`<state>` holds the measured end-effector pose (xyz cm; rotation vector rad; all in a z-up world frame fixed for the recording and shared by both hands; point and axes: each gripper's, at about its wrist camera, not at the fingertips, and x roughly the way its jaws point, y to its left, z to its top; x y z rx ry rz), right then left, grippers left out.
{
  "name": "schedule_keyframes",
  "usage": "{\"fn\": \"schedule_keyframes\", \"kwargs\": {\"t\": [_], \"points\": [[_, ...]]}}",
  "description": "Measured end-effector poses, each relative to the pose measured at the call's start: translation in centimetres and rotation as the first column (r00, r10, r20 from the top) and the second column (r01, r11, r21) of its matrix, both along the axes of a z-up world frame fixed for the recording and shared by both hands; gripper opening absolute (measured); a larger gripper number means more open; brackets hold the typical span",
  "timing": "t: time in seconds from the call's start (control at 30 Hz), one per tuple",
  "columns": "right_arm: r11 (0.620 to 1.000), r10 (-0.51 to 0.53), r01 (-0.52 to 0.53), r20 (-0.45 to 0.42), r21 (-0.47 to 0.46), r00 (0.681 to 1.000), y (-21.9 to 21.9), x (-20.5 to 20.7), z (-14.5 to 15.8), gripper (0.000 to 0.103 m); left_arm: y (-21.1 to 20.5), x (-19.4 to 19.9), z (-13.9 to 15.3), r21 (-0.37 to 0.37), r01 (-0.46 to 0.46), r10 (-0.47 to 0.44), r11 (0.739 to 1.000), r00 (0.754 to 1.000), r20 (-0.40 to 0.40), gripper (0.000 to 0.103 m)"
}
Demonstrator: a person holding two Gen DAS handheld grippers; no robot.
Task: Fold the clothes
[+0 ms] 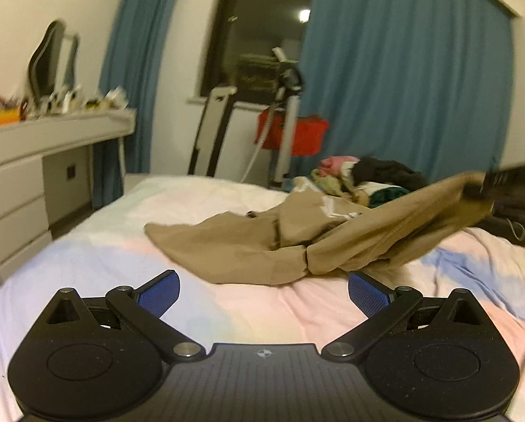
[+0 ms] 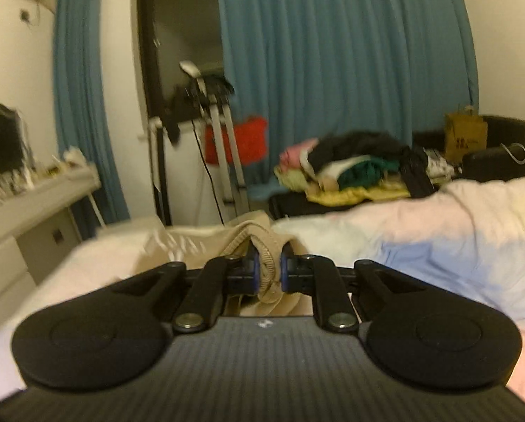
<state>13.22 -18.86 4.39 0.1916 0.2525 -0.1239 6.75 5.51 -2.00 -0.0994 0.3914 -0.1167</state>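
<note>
A tan garment [image 1: 262, 249] lies crumpled on the pastel bedsheet [image 1: 121, 256], one end pulled up to the right. My left gripper [image 1: 264, 290] is open and empty, just in front of the garment's near edge. My right gripper [image 2: 269, 270] is shut on a bunched ribbed edge of the tan garment [image 2: 262, 242] and lifts it above the bed [image 2: 438, 239]. In the left wrist view the right gripper [image 1: 487, 184] shows blurred at the far right, holding the raised end.
A pile of mixed clothes [image 1: 364, 179] sits at the bed's far side, also in the right wrist view [image 2: 353, 168]. A white dresser [image 1: 33, 161] with clutter stands left. Blue curtains [image 1: 403, 70], a dark window and a folded stand with a red bag [image 1: 297, 133] are behind.
</note>
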Motion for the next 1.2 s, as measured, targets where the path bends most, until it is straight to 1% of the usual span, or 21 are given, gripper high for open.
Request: {"fn": "schedule_keyframes", "kwargs": {"t": [0.13, 0.23, 0.33, 0.4, 0.43, 0.5, 0.53, 0.57, 0.6, 0.7, 0.73, 0.8, 0.9, 1.0, 1.03, 1.07, 1.13, 1.17, 1.2], "points": [[0.998, 0.062, -0.064, 0.089, 0.018, 0.994, -0.6, -5.0, 3.0, 0.014, -1.9, -1.8, 0.9, 0.010, 0.057, -0.057, 0.998, 0.998, -0.003, 0.102], [0.989, 0.103, -0.118, 0.158, 0.092, 0.982, -0.9, -7.8, 4.9, 0.014, -3.3, -3.1, 1.6, 0.018, 0.087, -0.086, 0.996, 0.996, -0.008, 0.101], [0.969, 0.126, -0.167, 0.217, 0.184, 0.968, -1.4, -10.0, 6.3, 0.014, -4.8, -4.4, 2.2, 0.029, 0.117, -0.116, 0.993, 0.993, -0.013, 0.099], [0.948, 0.139, -0.195, 0.222, 0.252, 0.965, -2.2, -10.6, 6.7, 0.014, -6.1, -4.9, 2.4, 0.055, 0.137, -0.136, 0.989, 0.991, -0.012, 0.097], [0.942, 0.145, -0.205, 0.225, 0.267, 0.963, -2.5, -10.7, 6.7, 0.014, -6.8, -5.1, 2.3, 0.076, 0.147, -0.146, 0.986, 0.989, -0.008, 0.096], [0.945, 0.146, -0.203, 0.225, 0.257, 0.963, -3.1, -10.9, 6.2, 0.014, -8.3, -5.2, 1.5, 0.146, 0.162, -0.164, 0.976, 0.986, 0.000, 0.096], [0.946, 0.147, -0.203, 0.224, 0.252, 0.963, -3.4, -11.0, 6.0, 0.014, -9.2, -5.0, 0.9, 0.181, 0.171, -0.174, 0.968, 0.985, -0.002, 0.094], [0.941, 0.150, -0.208, 0.223, 0.266, 0.963, -3.9, -11.1, 5.6, 0.014, -10.0, -4.7, 0.2, 0.211, 0.181, -0.184, 0.960, 0.983, -0.006, 0.087], [0.936, 0.153, -0.213, 0.222, 0.280, 0.963, -4.4, -11.1, 5.1, 0.014, -10.7, -4.4, -0.5, 0.237, 0.190, -0.193, 0.953, 0.981, -0.009, 0.084], [0.921, 0.167, -0.230, 0.215, 0.316, 0.962, -5.5, -11.0, 3.9, 0.014, -12.4, -3.1, -2.1, 0.261, 0.204, -0.210, 0.944, 0.978, -0.003, 0.083], [0.916, 0.172, -0.236, 0.213, 0.326, 0.962, -5.9, -11.0, 3.5, 0.014, -13.0, -2.4, -2.5, 0.263, 0.212, -0.221, 0.941, 0.975, 0.005, 0.081], [0.912, 0.187, -0.249, 0.210, 0.326, 0.960, -6.2, -10.7, 2.5, 0.014, -14.0, -1.5, -3.3, 0.274, 0.218, -0.234, 0.937, 0.972, 0.029, 0.080], [0.911, 0.199, -0.259, 0.209, 0.320, 0.957, -6.8, -10.3, 1.2, 0.014, -15.4, 0.0, -4.8, 0.294, 0.216, -0.245, 0.931, 0.967, 0.064, 0.075], [0.905, 0.220, -0.276, 0.199, 0.324, 0.955, -7.6, -9.6, -0.1, 0.014, -16.3, 1.4, -6.6, 0.311, 0.196, -0.228, 0.930, 0.971, 0.071, 0.064], [0.900, 0.227, -0.282, 0.193, 0.333, 0.955, -7.8, -9.2, -0.5, 0.014, -16.5, 2.0, -7.1, 0.318, 0.188, -0.220, 0.929, 0.973, 0.067, 0.056], [0.892, 0.234, -0.288, 0.189, 0.348, 0.954, -8.1, -8.9, -0.8, 0.014, -16.4, 2.6, -7.6, 0.322, 0.182, -0.213, 0.929, 0.975, 0.063, 0.052], [0.893, 0.240, -0.295, 0.195, 0.339, 0.951, -8.1, -8.0, -1.2, 0.014, -15.9, 3.4, -8.2, 0.314, 0.172, -0.201, 0.934, 0.978, 0.062, 0.022], [0.894, 0.244, -0.299, 0.198, 0.334, 0.949, -8.1, -7.6, -1.5, 0.014, -15.3, 3.6, -8.3, 0.296, 0.164, -0.191, 0.941, 0.979, 0.067, 0.018], [0.895, 0.246, -0.301, 0.200, 0.328, 0.948, -8.1, -7.2, -1.7, 0.014, -14.6, 3.7, -8.0, 0.266, 0.146, -0.172, 0.953, 0.982, 0.077, 0.012]]}}
